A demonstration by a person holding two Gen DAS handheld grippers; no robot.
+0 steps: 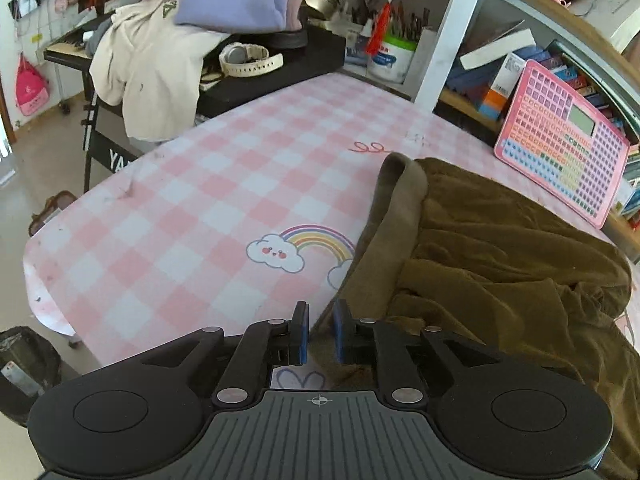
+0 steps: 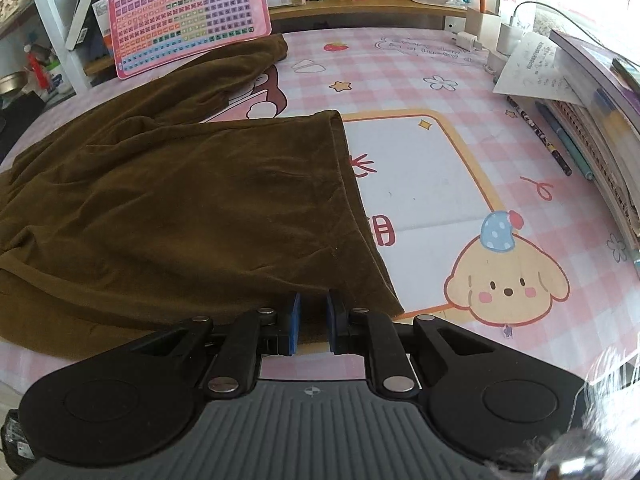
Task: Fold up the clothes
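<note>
1. Left gripper (image 1: 321, 330) hangs with jaws narrow at the near edge of the brown garment (image 1: 500, 248); whether they pinch it I cannot tell.
2. Right gripper (image 2: 313, 322) likewise, jaws narrow at the hem.
3. Garment lies rumpled on the pink checked bench (image 1: 200, 208).

Pink-checked table (image 2: 460, 80) — brown garment (image 2: 180, 200), pink keyboard toy (image 2: 188, 12), books (image 2: 600, 128).
</note>
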